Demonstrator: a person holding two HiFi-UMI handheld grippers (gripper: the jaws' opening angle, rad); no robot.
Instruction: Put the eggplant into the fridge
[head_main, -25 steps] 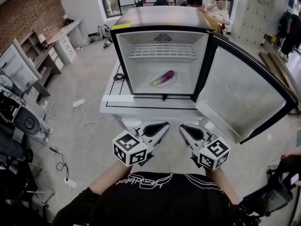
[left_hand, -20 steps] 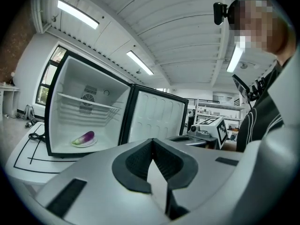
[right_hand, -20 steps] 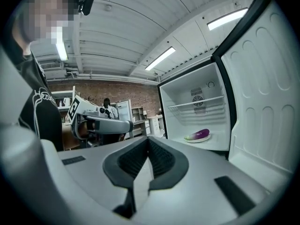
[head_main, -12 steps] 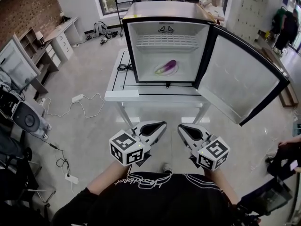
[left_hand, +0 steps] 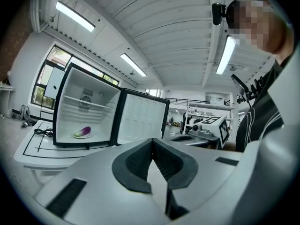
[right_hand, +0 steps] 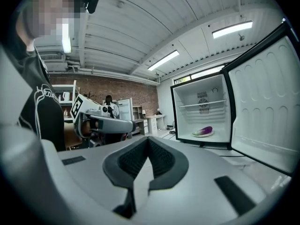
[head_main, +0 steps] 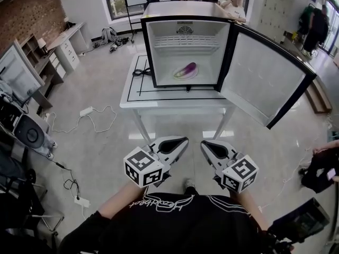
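The purple eggplant (head_main: 187, 67) lies on a white plate (head_main: 180, 76) on the floor of the small fridge (head_main: 188, 12), whose door (head_main: 265, 78) stands wide open to the right. It also shows in the left gripper view as the eggplant (left_hand: 85, 131) and in the right gripper view as the eggplant (right_hand: 205, 130). My left gripper (head_main: 183, 141) and right gripper (head_main: 205, 144) hang side by side near my chest, well short of the table. Both are shut with nothing between the pads: left gripper (left_hand: 153, 143), right gripper (right_hand: 147, 141).
The fridge stands on a white table (head_main: 159, 100) with a black cable (head_main: 139, 71) at its left. Cables and a power strip (head_main: 87, 111) lie on the floor to the left. Desks and equipment line the left side; people stand behind the fridge.
Fridge and table have shrunk and slid up in the head view, with more floor showing before me: I have backed away. Both grippers stay shut and keep their places.
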